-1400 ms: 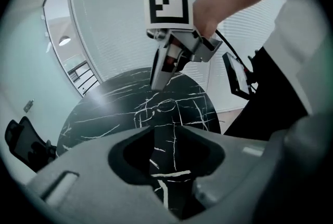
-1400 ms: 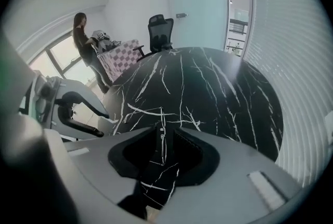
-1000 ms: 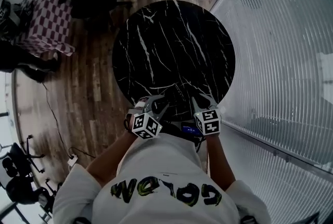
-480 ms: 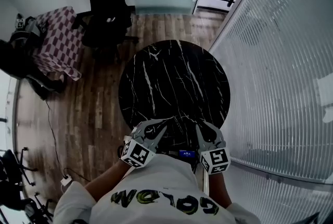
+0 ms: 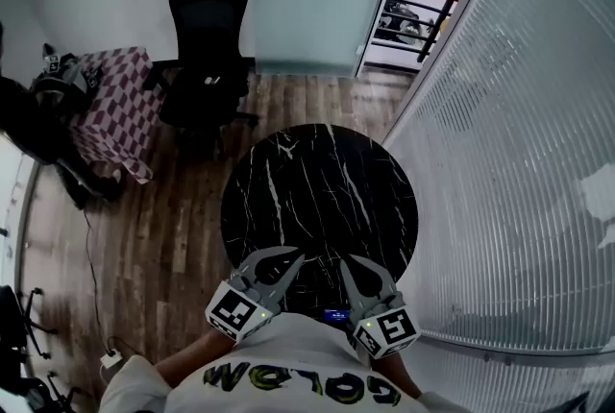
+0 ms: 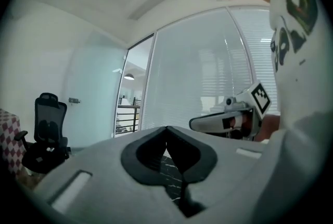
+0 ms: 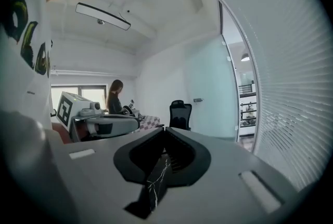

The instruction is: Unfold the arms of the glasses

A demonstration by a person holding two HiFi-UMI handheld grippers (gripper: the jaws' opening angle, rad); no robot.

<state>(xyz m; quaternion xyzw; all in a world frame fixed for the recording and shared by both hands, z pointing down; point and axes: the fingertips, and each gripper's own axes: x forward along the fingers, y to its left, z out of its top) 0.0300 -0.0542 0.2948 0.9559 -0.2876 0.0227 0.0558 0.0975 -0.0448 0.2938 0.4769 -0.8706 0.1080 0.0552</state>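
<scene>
**Head view, looking steeply down.** The left gripper point(image 5: 293, 258) and right gripper point(image 5: 346, 263) sit side by side over the near edge of a round black marble table point(image 5: 317, 176), close against the wearer's white shirt point(image 5: 288, 353).

- **Left gripper:** clenched, with its tips meeting on nothing.
- **Right gripper:** its jaws have just been closing and now meet, with nothing between them.
- **Glasses:** cannot be made out in any view.
- **Surroundings:** a black office chair point(image 5: 206, 46) stands beyond the table. A checked cloth point(image 5: 115, 109) lies to the left on the wooden floor point(image 5: 178, 209). Slatted blinds point(image 5: 519, 133) run along the right.
</scene>
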